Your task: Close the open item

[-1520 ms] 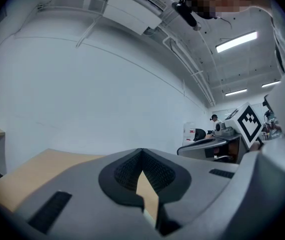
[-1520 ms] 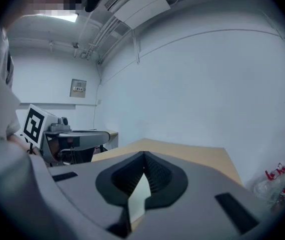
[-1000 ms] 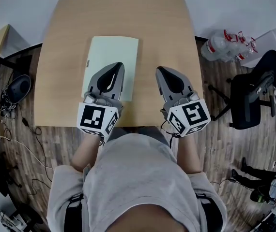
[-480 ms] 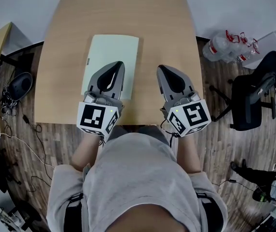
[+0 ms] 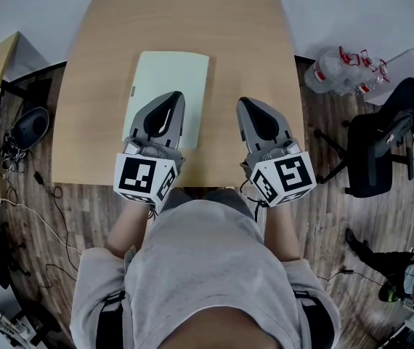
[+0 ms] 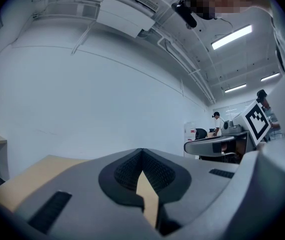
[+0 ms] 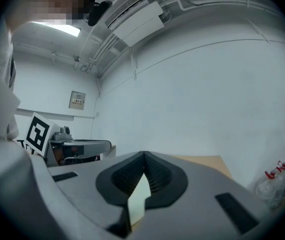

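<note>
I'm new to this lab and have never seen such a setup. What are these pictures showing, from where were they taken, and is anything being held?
There is no robot arm here. A person at a wooden table holds a two-jaw gripper in each hand. The top-down picture comes from a camera on the person's head. The other two come from cameras that ride on the grippers and look along their jaws into the room. The marker cube on each gripper is part of it. On the table lies one pale green flat item, perhaps a folder or book; it lies flat and looks closed. The left gripper is over its near end, and the right gripper is over bare wood beside it. Both pairs of jaws are together, and nothing is held.
</note>
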`<state>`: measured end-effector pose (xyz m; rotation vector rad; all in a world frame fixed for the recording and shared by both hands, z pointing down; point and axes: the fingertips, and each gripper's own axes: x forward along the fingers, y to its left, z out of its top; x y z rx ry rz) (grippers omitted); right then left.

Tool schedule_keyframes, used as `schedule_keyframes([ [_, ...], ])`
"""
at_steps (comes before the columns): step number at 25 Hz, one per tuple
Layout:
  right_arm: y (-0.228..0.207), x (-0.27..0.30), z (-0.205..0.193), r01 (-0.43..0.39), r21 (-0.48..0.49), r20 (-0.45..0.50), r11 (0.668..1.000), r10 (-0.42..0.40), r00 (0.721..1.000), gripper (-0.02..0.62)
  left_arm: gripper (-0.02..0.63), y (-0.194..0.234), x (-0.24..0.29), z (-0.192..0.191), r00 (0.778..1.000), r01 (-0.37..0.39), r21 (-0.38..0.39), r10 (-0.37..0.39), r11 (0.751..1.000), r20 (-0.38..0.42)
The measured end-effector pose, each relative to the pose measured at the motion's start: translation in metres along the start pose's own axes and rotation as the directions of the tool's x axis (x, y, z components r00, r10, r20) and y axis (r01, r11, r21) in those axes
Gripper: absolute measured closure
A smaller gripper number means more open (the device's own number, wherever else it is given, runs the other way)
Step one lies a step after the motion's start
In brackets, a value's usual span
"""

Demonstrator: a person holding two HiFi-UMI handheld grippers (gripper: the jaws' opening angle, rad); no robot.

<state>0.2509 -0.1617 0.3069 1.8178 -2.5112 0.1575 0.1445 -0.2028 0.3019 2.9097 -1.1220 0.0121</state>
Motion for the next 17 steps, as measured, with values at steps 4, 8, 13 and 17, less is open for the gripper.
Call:
schedule_keyframes([
  [4,-0.0005,-0.002,-0.0005,0.001,0.005,0.001,1.0,-0.001,1.0,0.586,0.597,-0.0014,-0.0008,0.0001,1.0,-0.003,-0.001,0.003,1.0,0.001],
  [8,0.0017,-0.0025,0.0,0.0,0.004,0.001,1.0,0.0,1.0,0.586,0.597,0.0004,-0.0038,0.0011,1.0,-0.009,0.0,0.009,1.0,0.003],
  [13,0.0016,-0.0032,0.0019,-0.001,0.0,0.007,1.0,0.001,1.0,0.586,0.597,0.0008,-0.0048,0.0019,1.0,-0.015,0.001,0.015,1.0,0.005],
  [17,0.0029,-0.0026,0.0014,-0.006,-0.006,0.006,1.0,0.006,1.0,0.586,0.597,0.0016,-0.0062,0.0011,1.0,-0.018,0.0,0.018,1.0,0.006],
])
